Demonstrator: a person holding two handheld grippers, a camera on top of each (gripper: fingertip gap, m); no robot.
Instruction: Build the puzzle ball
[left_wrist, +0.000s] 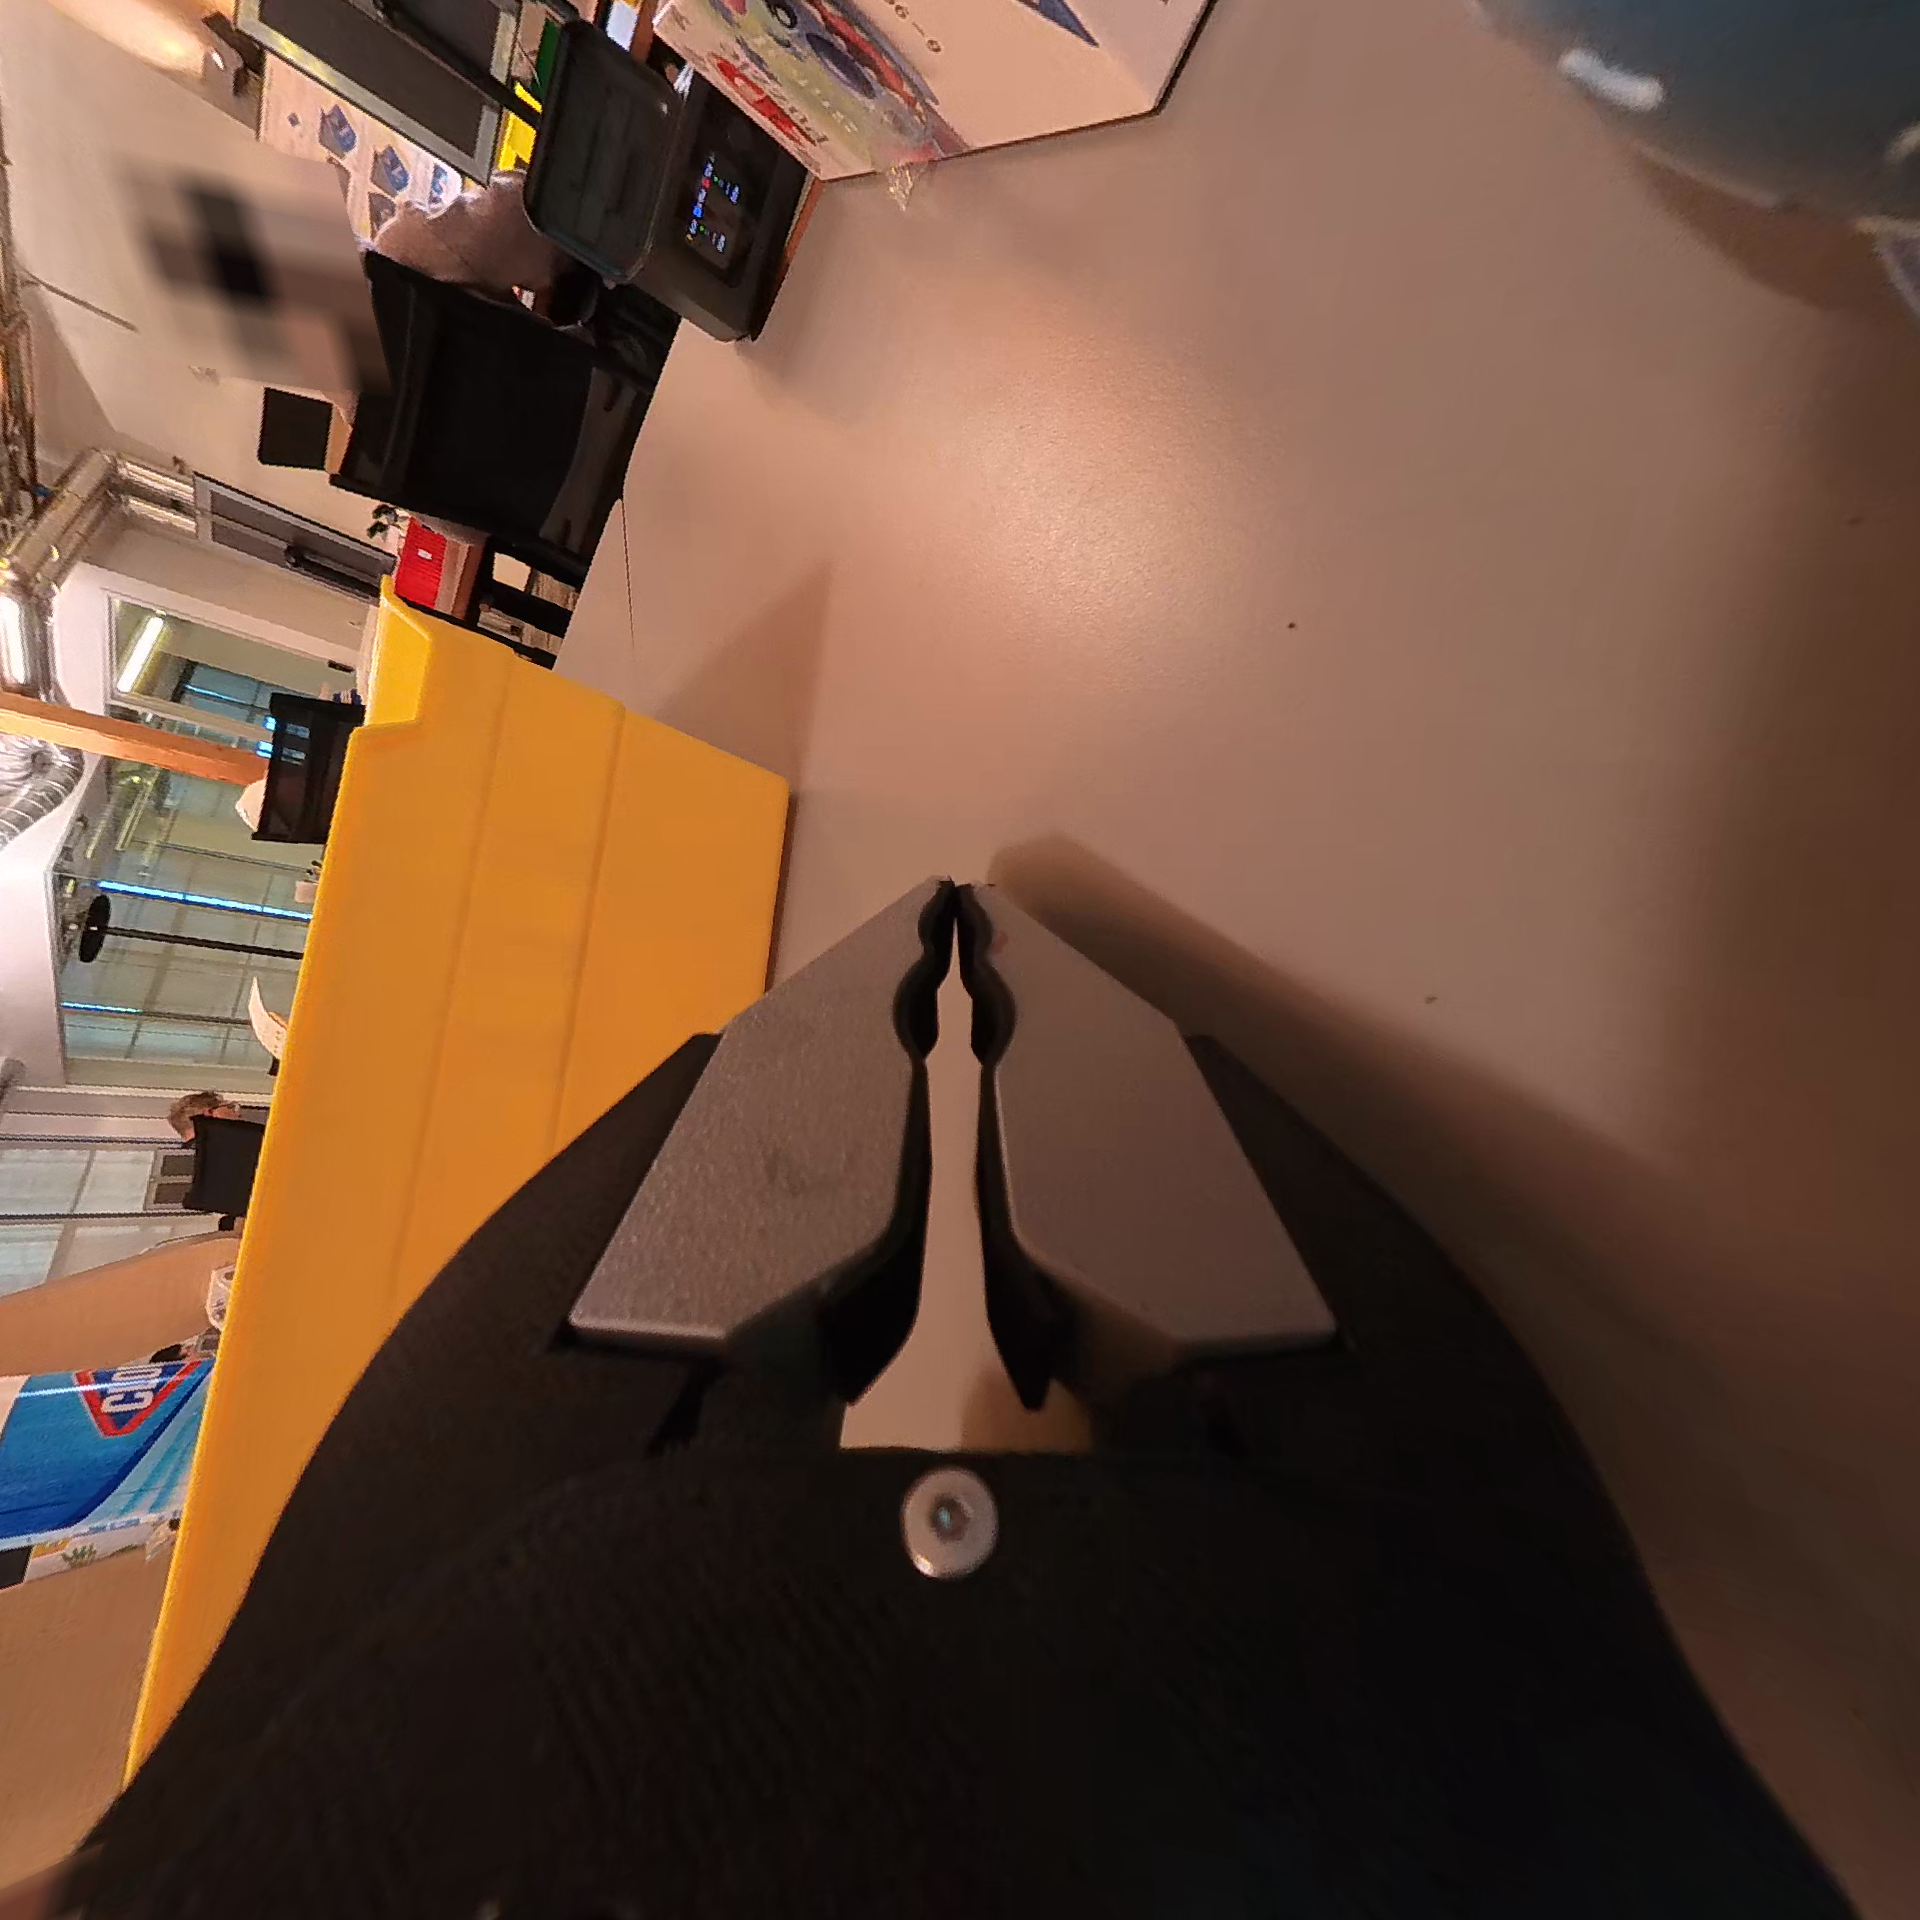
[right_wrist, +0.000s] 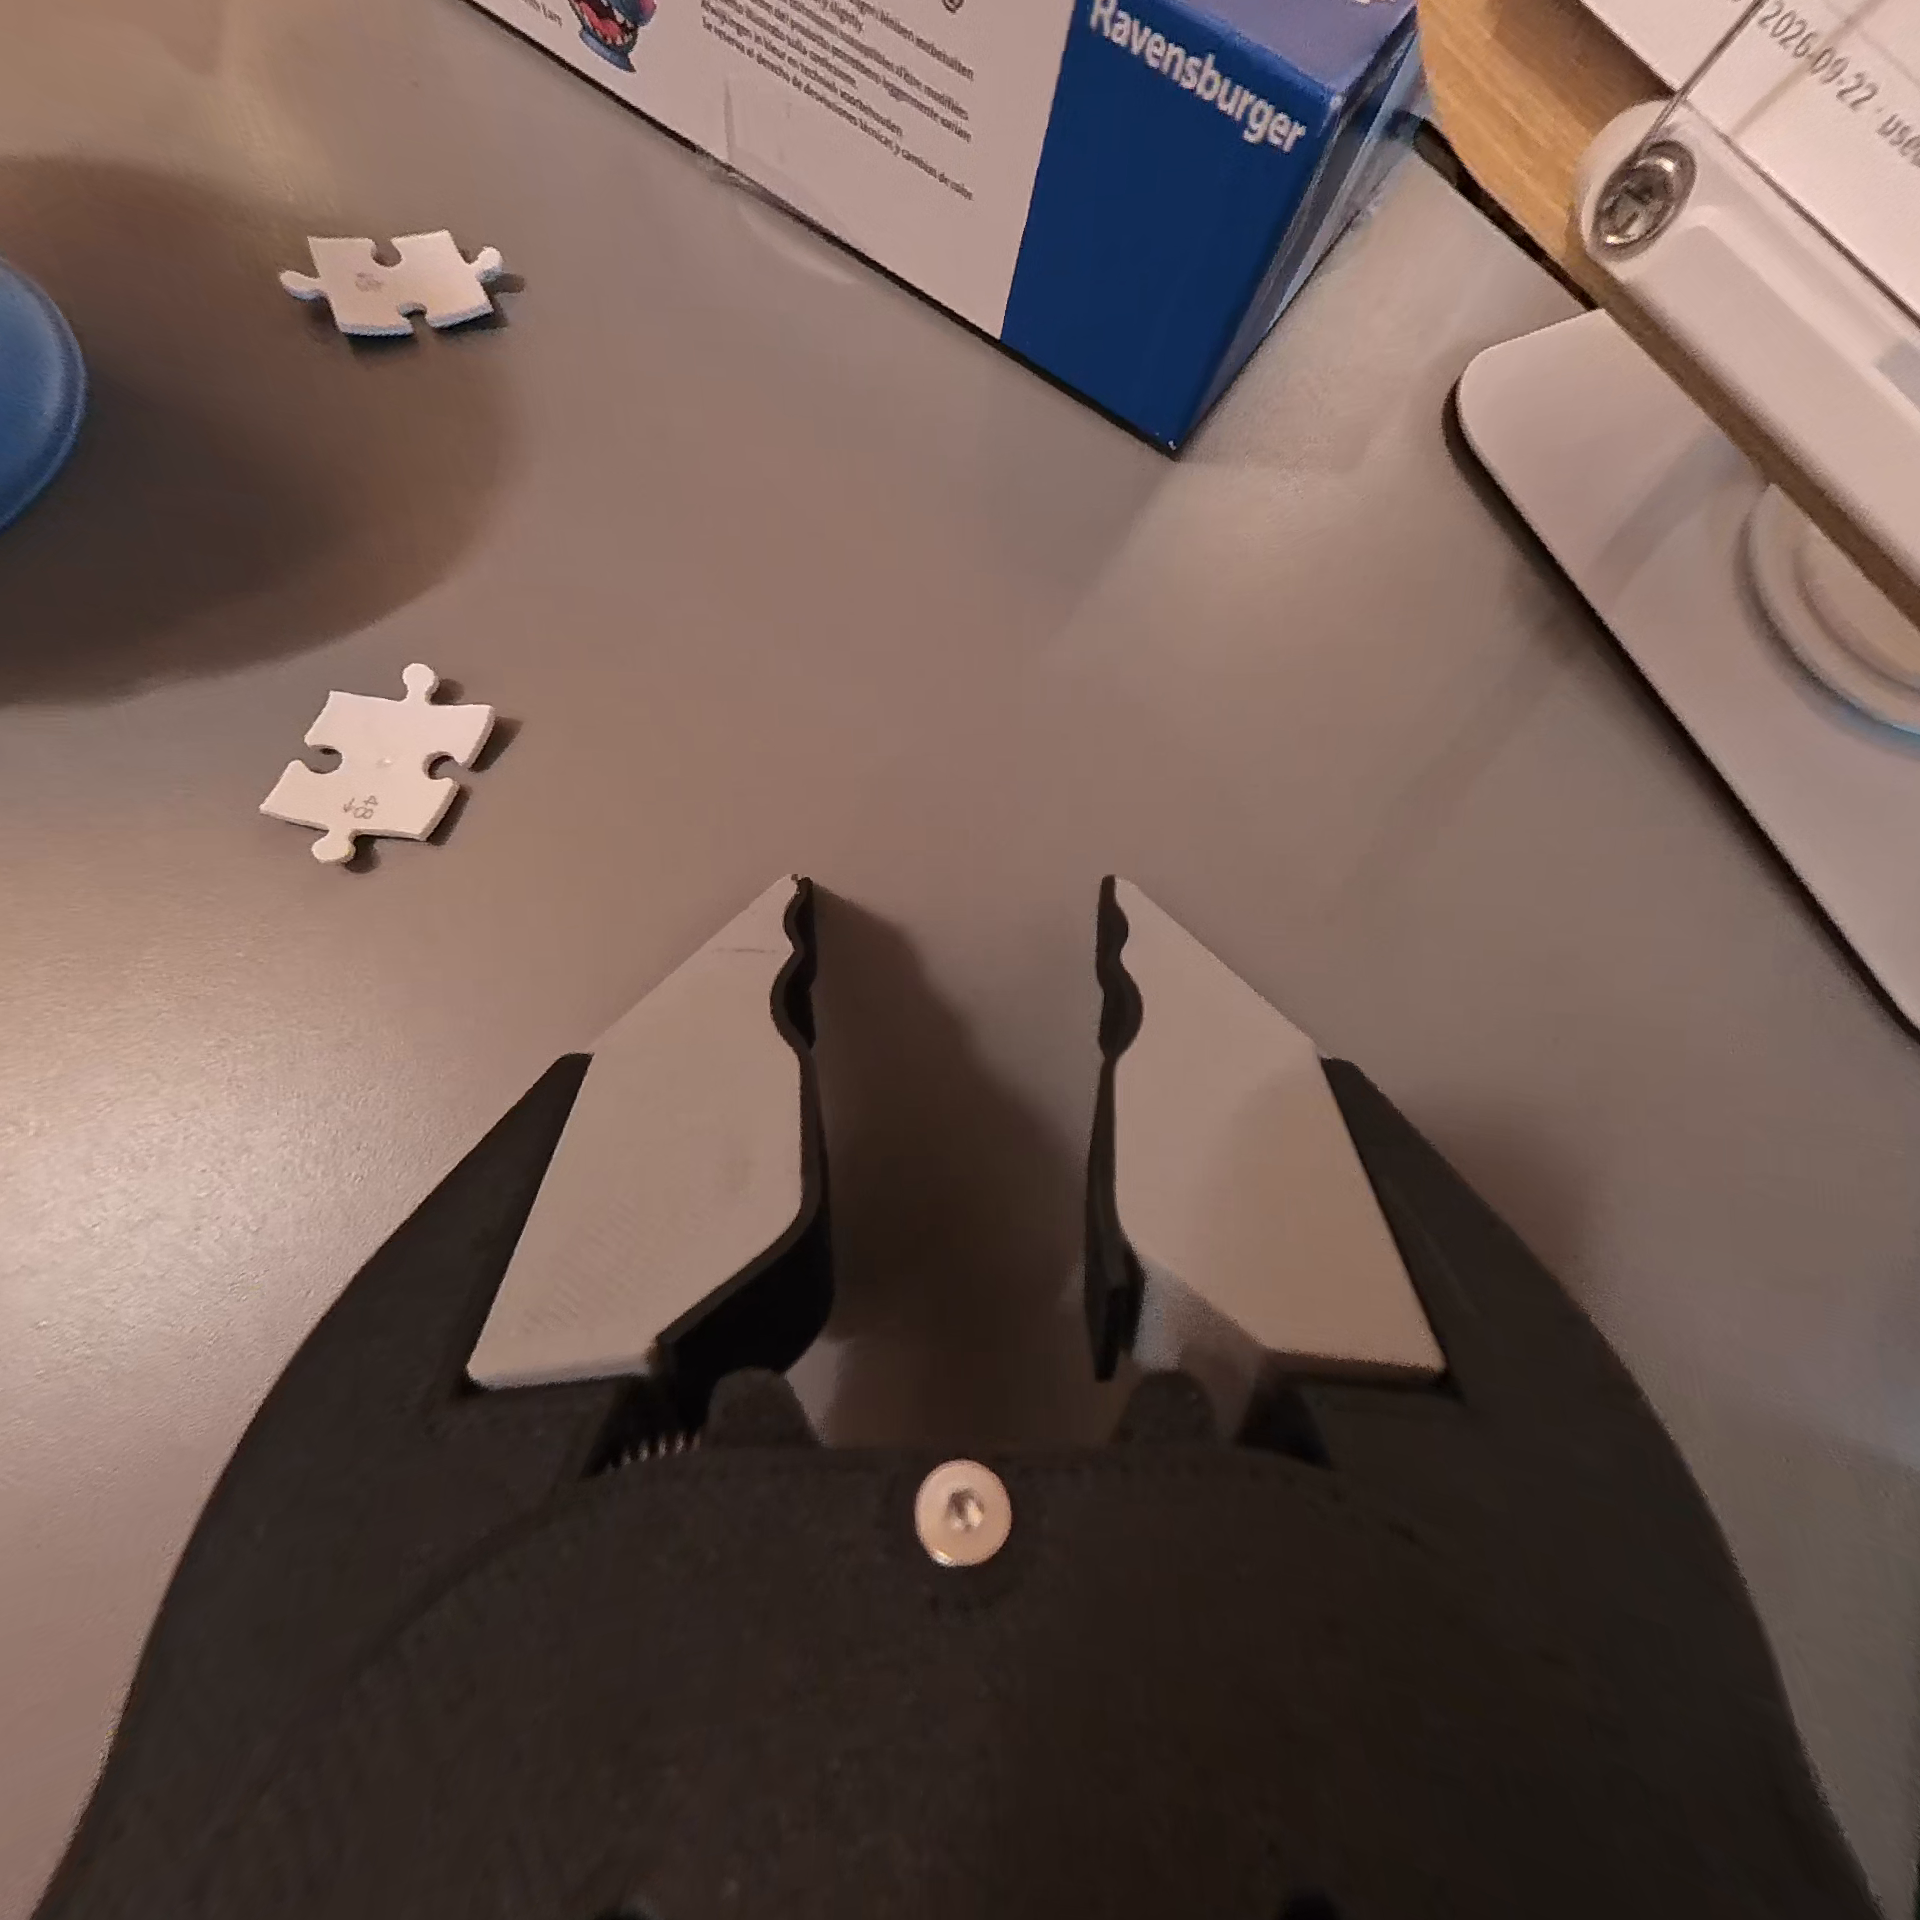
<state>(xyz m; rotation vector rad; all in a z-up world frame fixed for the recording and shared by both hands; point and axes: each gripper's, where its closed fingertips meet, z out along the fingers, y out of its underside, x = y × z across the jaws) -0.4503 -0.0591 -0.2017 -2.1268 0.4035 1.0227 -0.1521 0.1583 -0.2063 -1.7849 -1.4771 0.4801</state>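
2 loose puzzle pieces wait; nothing is held.
Right gripper (right_wrist: 956, 883) gapes wide, left gripper (left_wrist: 958, 886) pinched empty; thin, light, stiff white-backed pieces (right_wrist: 376, 764) (right_wrist: 400, 281) lie far-left on grey table (right_wrist: 935, 623), best gripped by edges.

Setting: open-plan lab or office workspace. Evidence, placed relative to the grey worktable (left_wrist: 1299, 520): yellow plastic storage bin (left_wrist: 520, 1039) standing at its edge; black device with small lit indicators (left_wrist: 727, 208) at its far end; exposed silver ventilation ducting (left_wrist: 62, 540) and glass partitions (left_wrist: 177, 935) beyond it; white monitor base (right_wrist: 1662, 582) on it.
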